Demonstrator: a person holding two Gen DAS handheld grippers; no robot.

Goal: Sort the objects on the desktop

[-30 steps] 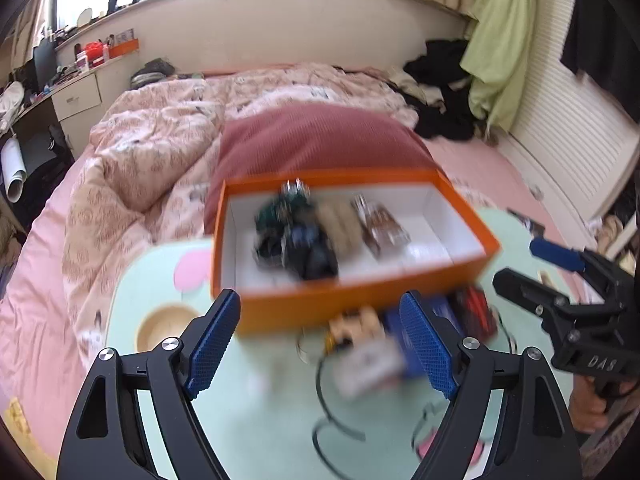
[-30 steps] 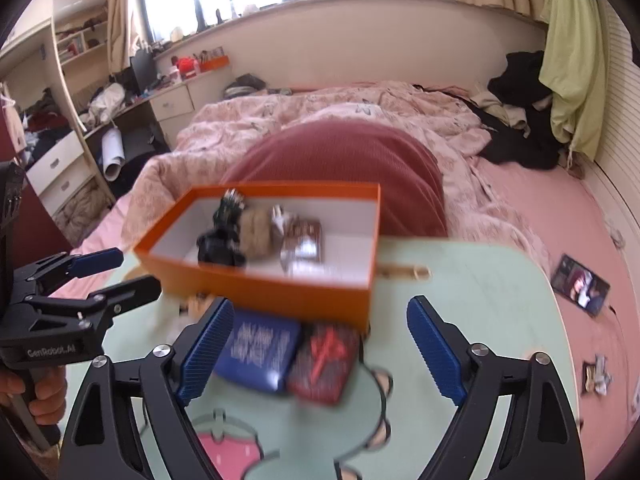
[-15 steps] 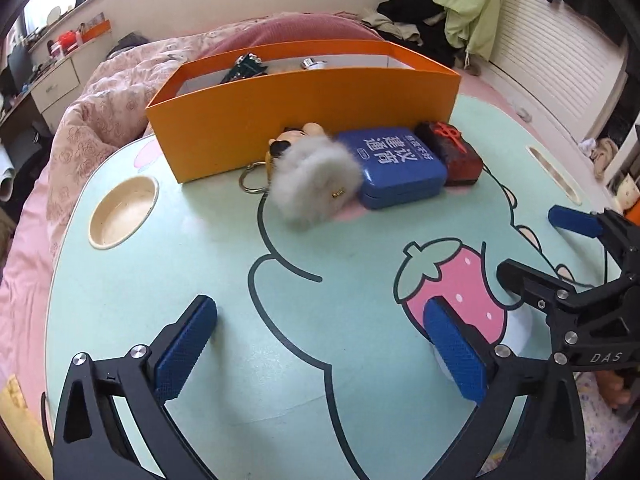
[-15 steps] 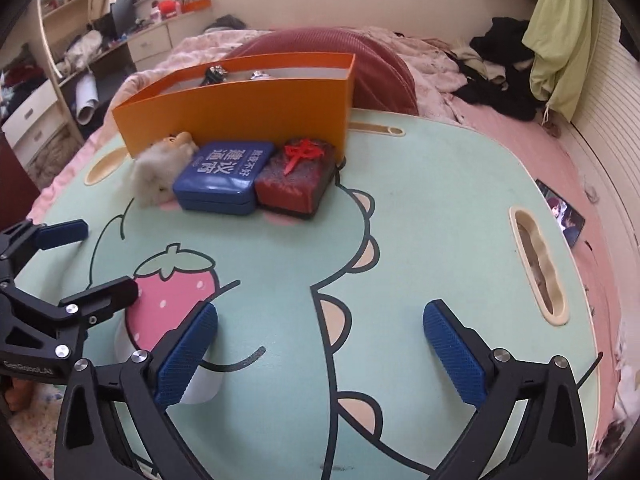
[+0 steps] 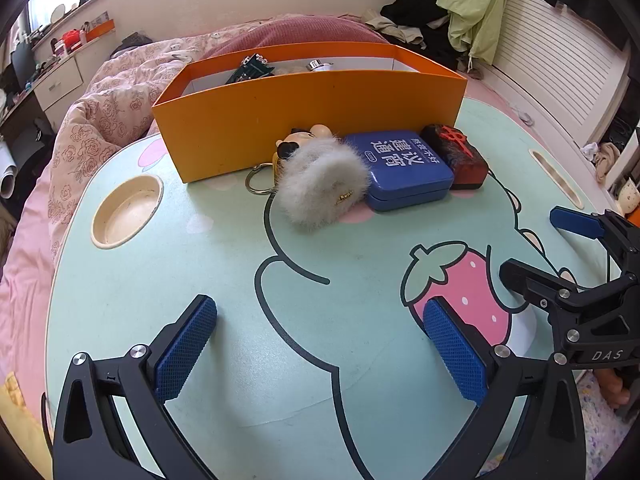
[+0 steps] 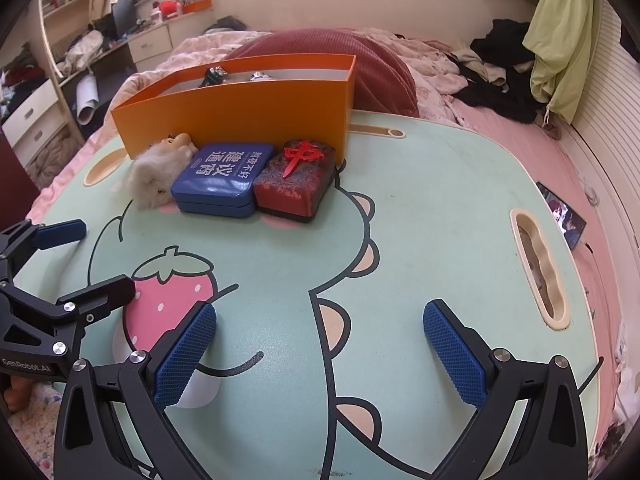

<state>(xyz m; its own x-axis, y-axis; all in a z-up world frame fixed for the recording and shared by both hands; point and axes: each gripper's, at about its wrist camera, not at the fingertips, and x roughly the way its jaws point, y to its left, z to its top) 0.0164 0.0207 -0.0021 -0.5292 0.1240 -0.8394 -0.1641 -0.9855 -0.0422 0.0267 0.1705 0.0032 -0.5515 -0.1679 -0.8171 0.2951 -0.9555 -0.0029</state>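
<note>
In the left wrist view, the left hand-held gripper is hovering wide open and empty over the near edge of the tabletop, while the furry keychain, blue tin and red block are lying in a row against the orange box near the far edge. In the right wrist view, the right hand-held gripper is likewise gaping with nothing between its pads, so whichever one is reaching first should probably be straddling one piece squarely and lifting it clear over the box wall.

Rumpled pink floral quilt and dark-red pillow lay behind; green garment hung by black clothes
</note>
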